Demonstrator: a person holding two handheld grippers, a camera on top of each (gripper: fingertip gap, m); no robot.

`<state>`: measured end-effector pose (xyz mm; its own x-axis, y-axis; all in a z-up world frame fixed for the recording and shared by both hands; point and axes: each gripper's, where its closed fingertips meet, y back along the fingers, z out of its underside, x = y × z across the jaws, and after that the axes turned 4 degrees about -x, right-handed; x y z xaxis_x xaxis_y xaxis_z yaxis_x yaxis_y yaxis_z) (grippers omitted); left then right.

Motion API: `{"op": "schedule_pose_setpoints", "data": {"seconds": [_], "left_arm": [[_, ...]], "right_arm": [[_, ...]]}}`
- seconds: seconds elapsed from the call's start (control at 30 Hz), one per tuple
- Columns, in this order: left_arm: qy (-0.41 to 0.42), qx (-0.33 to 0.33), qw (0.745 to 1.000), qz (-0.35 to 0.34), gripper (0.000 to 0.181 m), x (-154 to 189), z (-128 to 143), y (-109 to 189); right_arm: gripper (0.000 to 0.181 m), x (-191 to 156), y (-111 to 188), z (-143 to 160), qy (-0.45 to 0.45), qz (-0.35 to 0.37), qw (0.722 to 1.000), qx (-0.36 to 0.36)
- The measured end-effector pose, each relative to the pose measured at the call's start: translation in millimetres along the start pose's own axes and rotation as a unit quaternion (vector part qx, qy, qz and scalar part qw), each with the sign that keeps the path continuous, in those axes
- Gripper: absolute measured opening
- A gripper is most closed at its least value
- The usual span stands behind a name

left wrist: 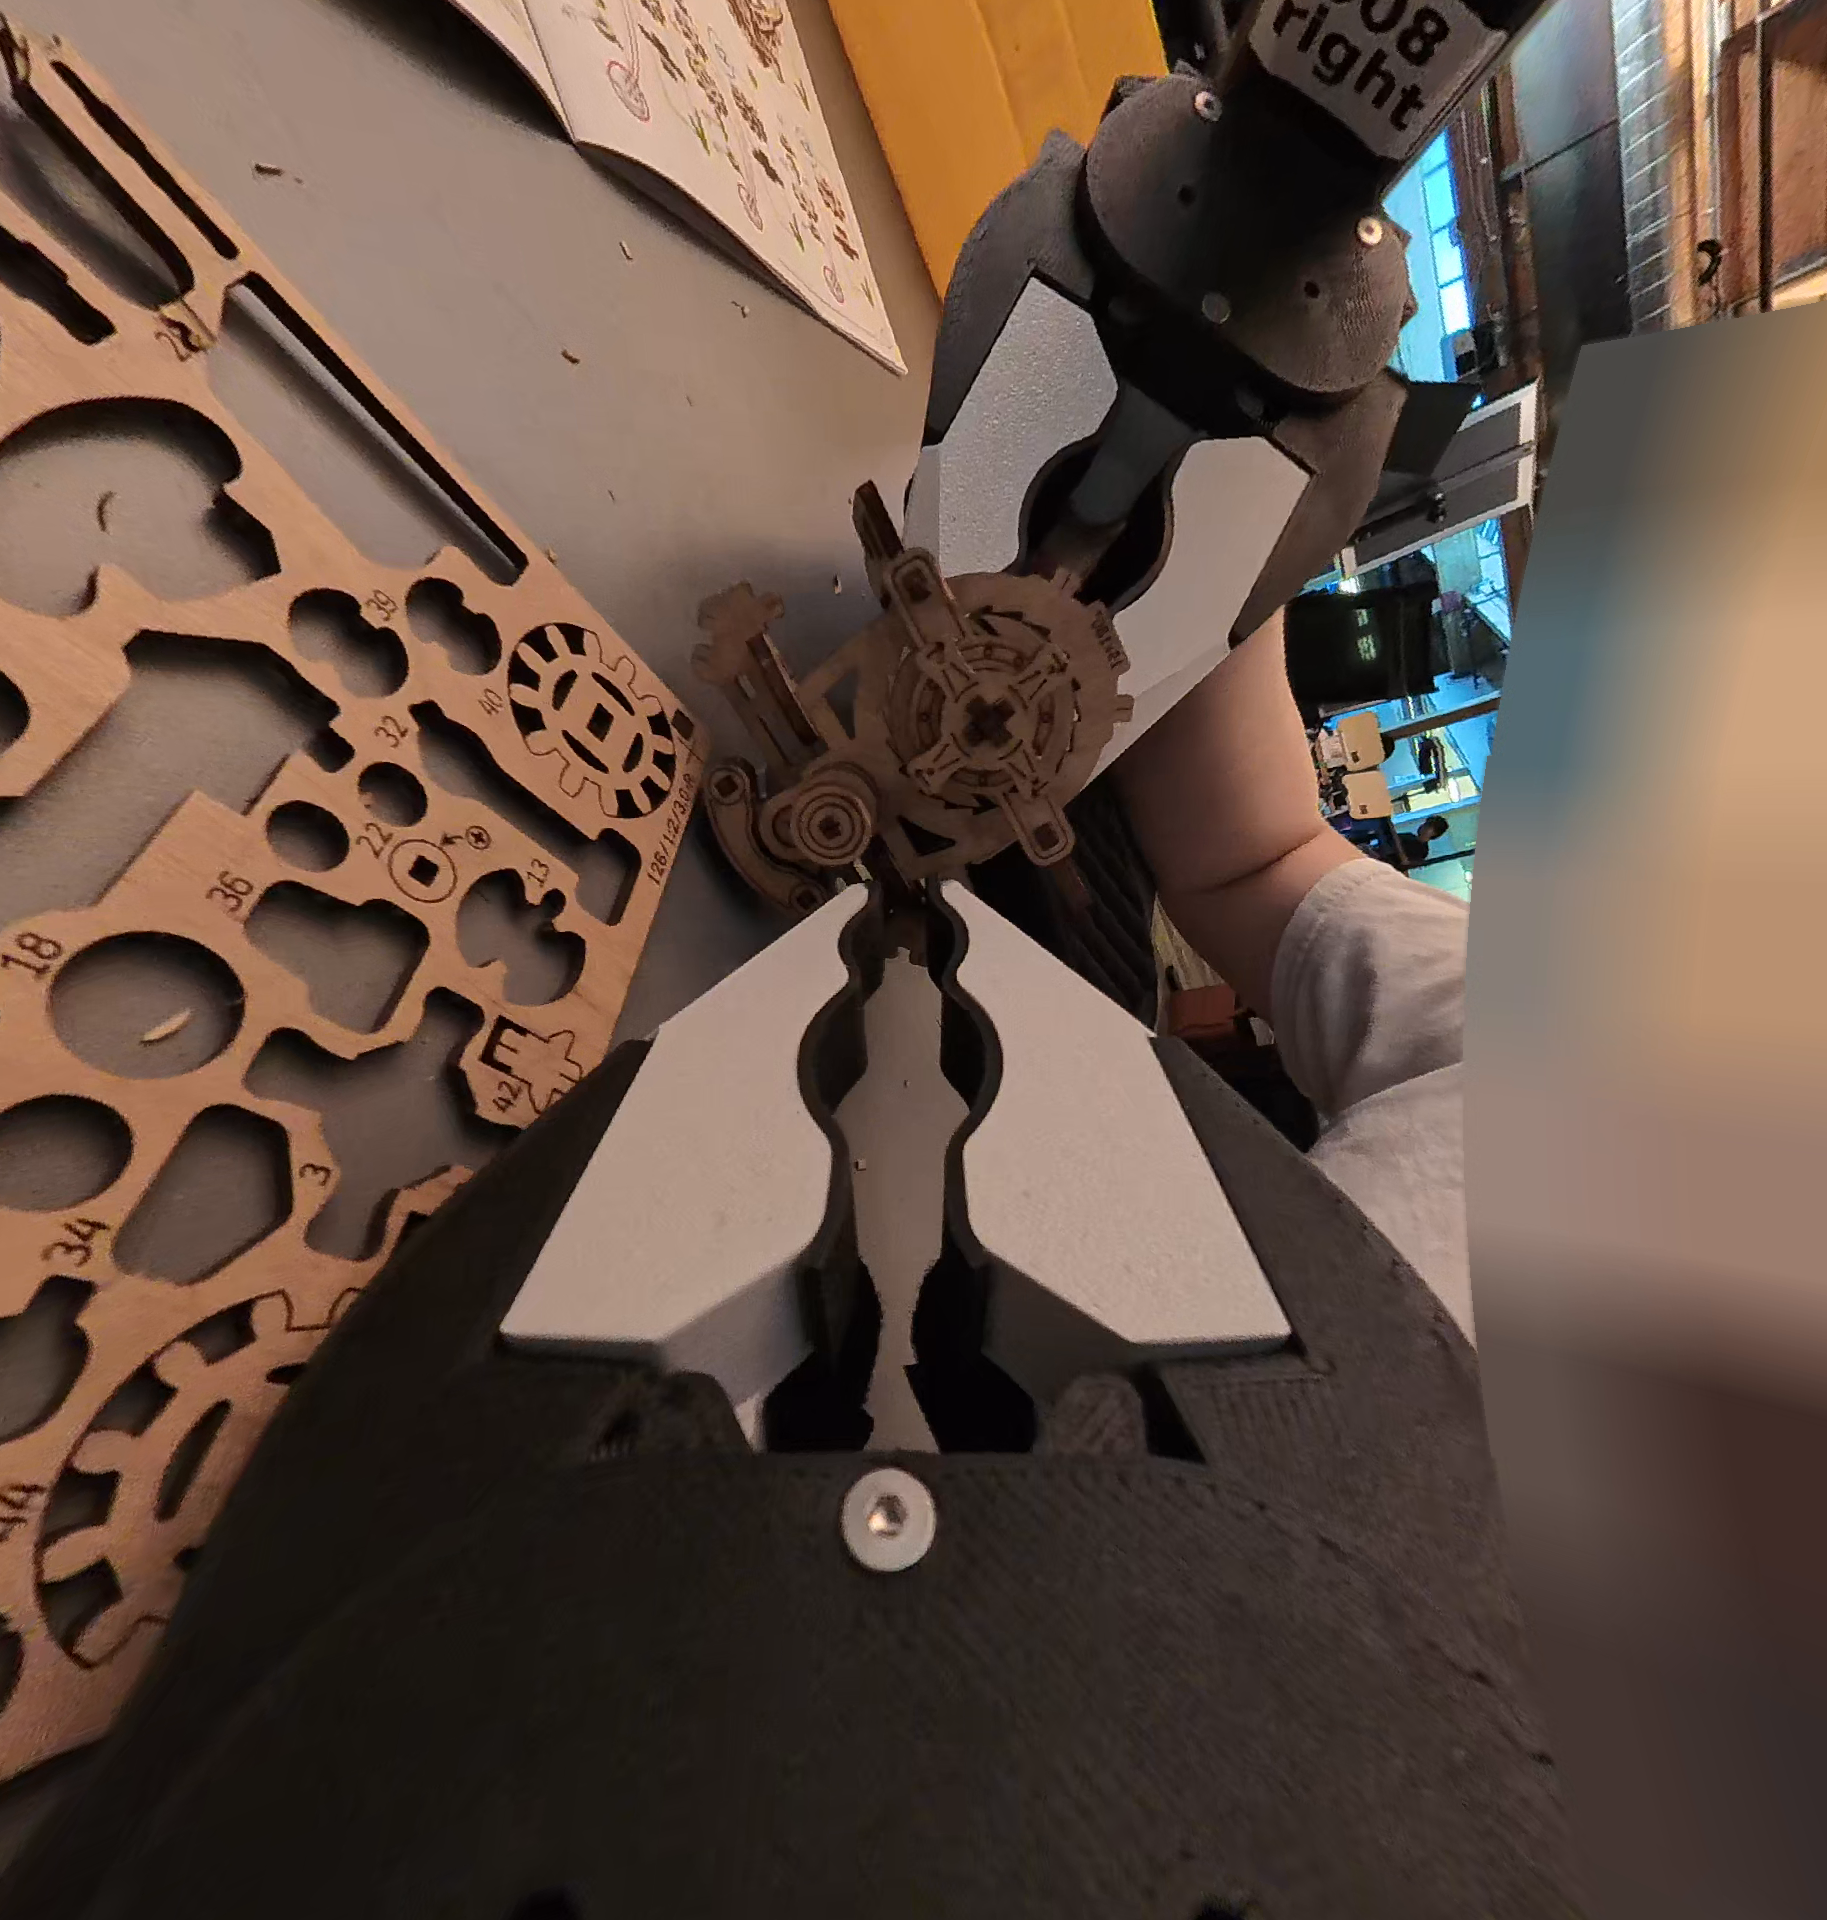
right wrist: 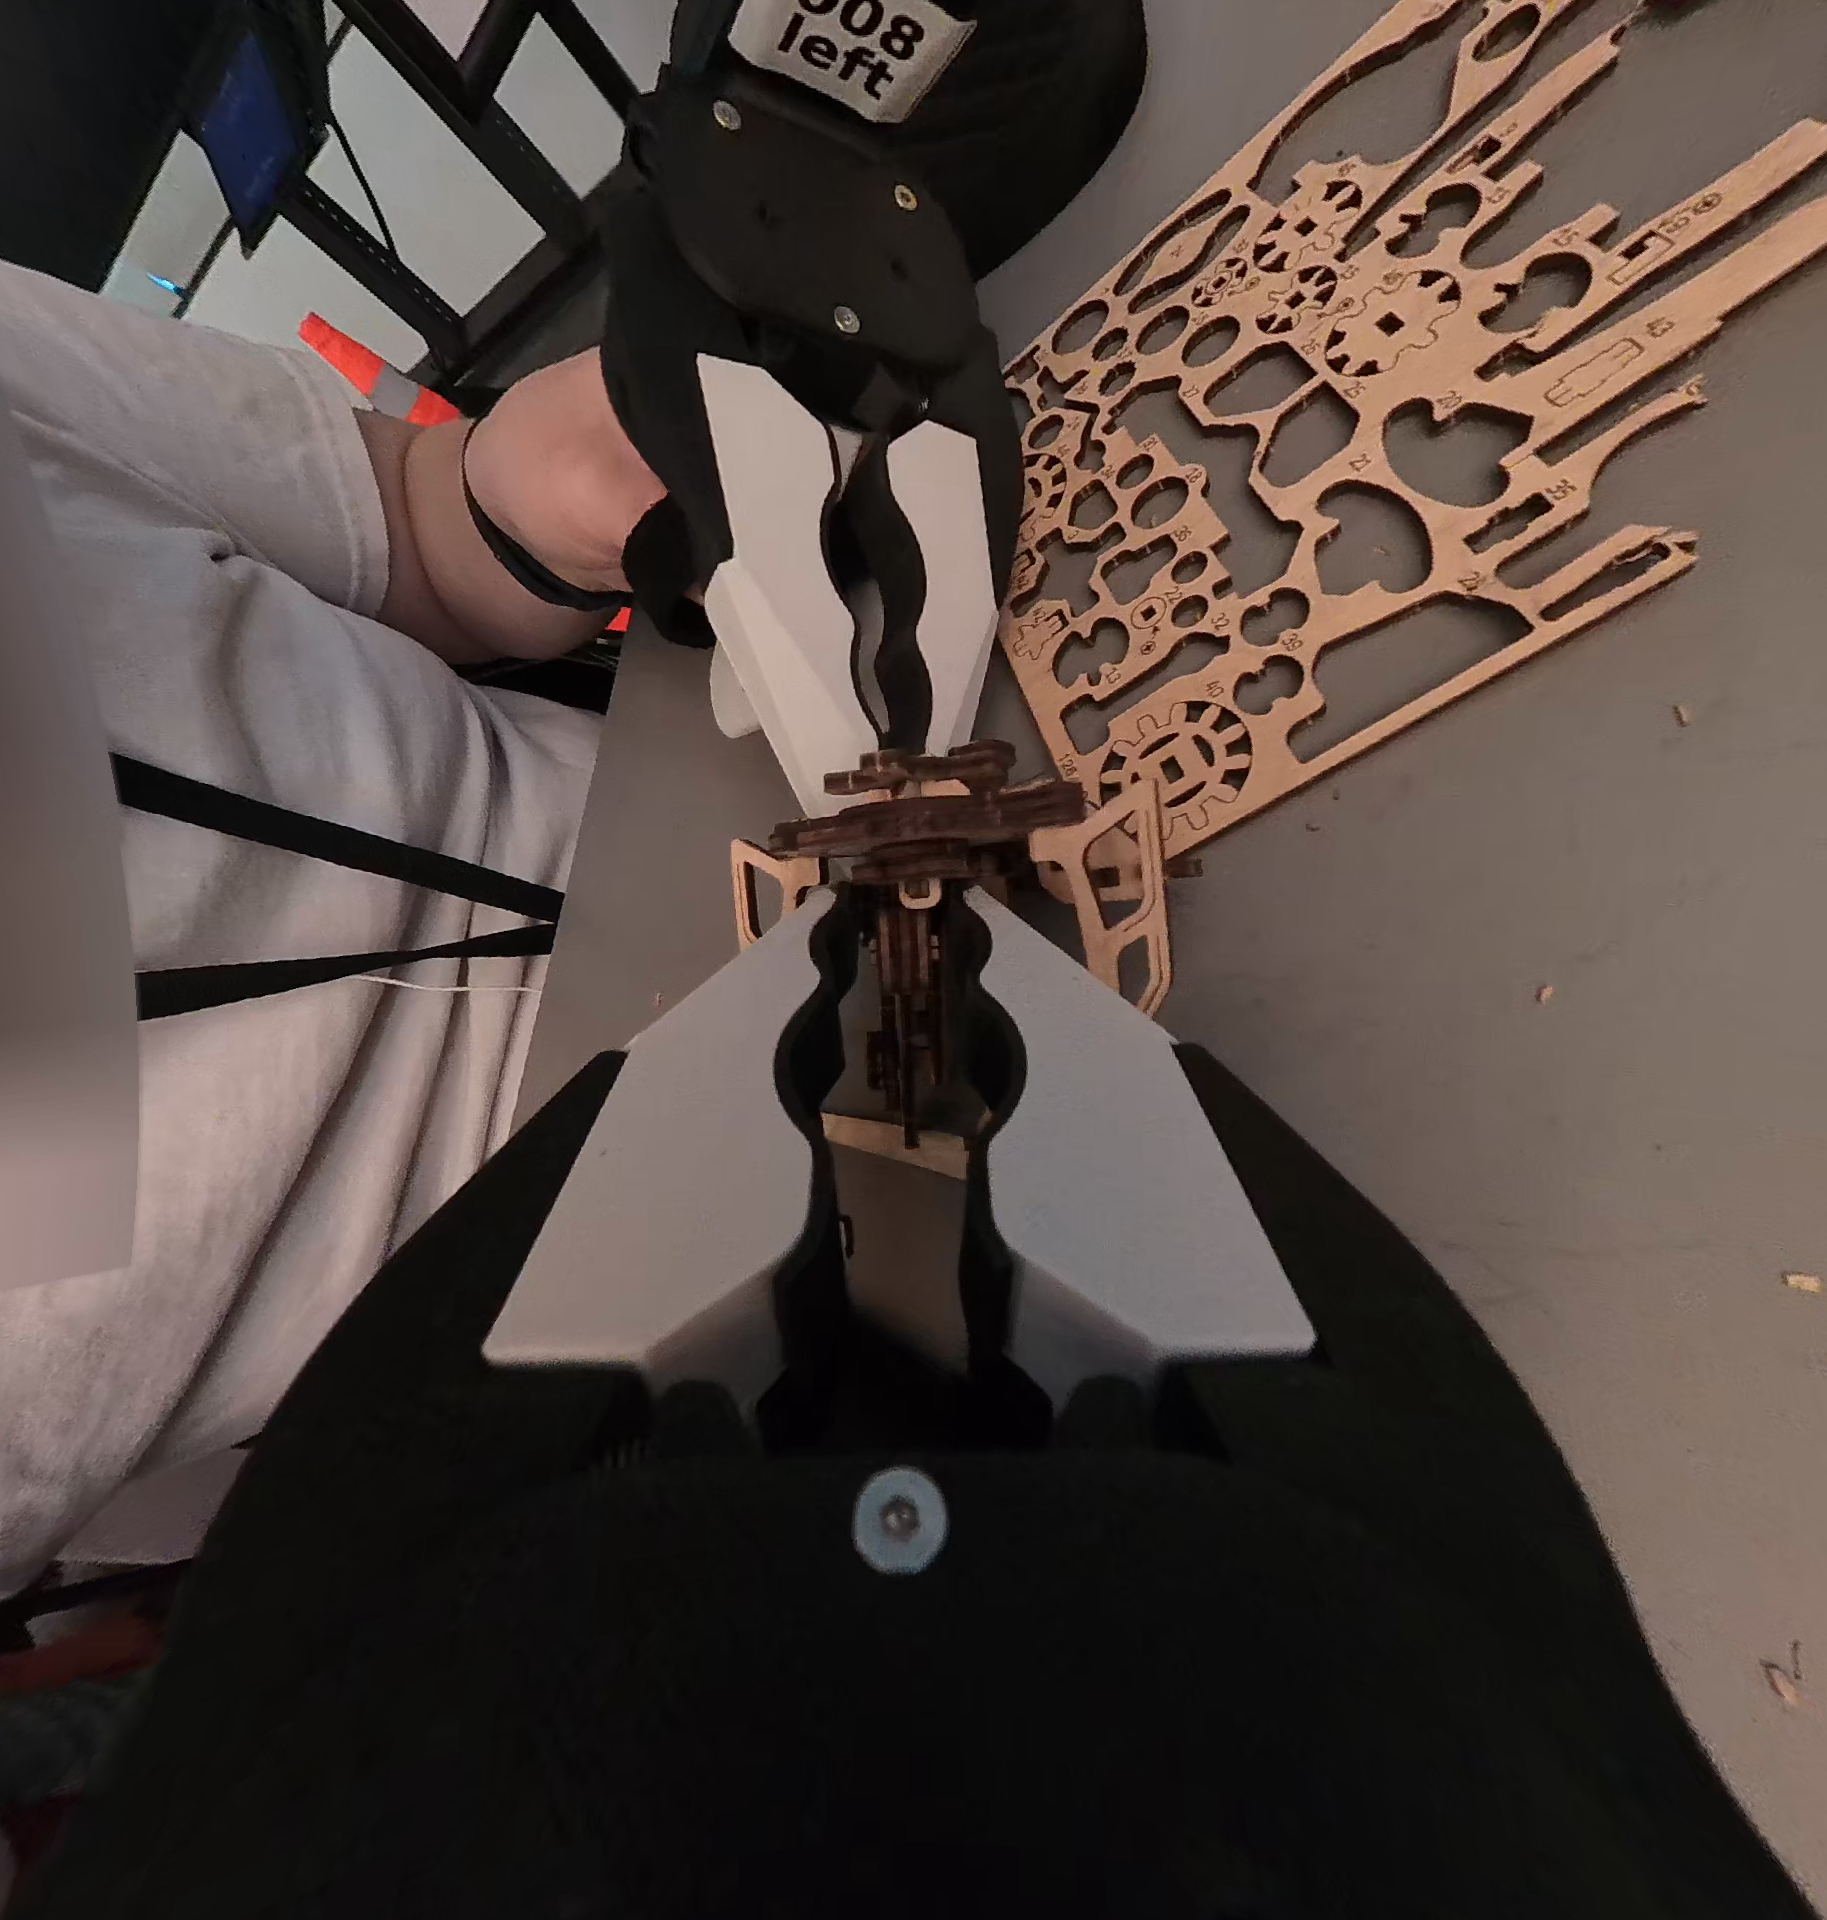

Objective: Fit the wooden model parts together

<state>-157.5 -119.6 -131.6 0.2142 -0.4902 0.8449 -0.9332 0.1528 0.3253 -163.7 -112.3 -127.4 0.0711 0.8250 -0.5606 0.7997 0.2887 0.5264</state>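
Note:
A partly built wooden model (left wrist: pixel 950 727) with a large gear wheel and a small round cam is held in the air between both grippers, above the grey table. My left gripper (left wrist: pixel 904 904) is shut on the model's lower edge. My right gripper (right wrist: pixel 904 914) is shut on the model's stacked inner layers (right wrist: pixel 909 997). In the left wrist view the right gripper (left wrist: pixel 1101 613) comes down from above onto the gear. In the right wrist view the left gripper (right wrist: pixel 904 743) meets the model (right wrist: pixel 930 810) from the far side.
A laser-cut plywood sheet (left wrist: pixel 213 831) with numbered cut-outs lies flat on the grey table (left wrist: pixel 535 312); it also shows in the right wrist view (right wrist: pixel 1408 436). An open instruction booklet (left wrist: pixel 722 135) lies at the far edge. A person's arm (left wrist: pixel 1304 935) and grey sleeve are close by. Only a small space, under 4 cm, lies between the two pairs of fingers.

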Motion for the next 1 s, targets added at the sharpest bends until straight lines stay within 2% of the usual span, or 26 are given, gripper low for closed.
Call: {"op": "schedule_pose_setpoints", "data": {"seconds": [0.47,0.57,1.0], "left_arm": [[-0.008,0.000,1.000,-0.004,0.005,0.2,0.7,-0.4],[-0.007,-0.001,1.000,-0.005,0.005,-0.3,0.7,-0.4],[-0.003,-0.002,1.000,0.000,0.005,0.2,0.9,-0.7]], "right_arm": [[0.021,-1.8,6.5,5.1,0.012,-0.002,1.000,-0.008],[0.014,0.0,5.9,7.5,0.017,0.007,1.000,-0.014],[0.014,-0.8,4.0,1.8,0.002,0.007,1.000,0.004]]}}
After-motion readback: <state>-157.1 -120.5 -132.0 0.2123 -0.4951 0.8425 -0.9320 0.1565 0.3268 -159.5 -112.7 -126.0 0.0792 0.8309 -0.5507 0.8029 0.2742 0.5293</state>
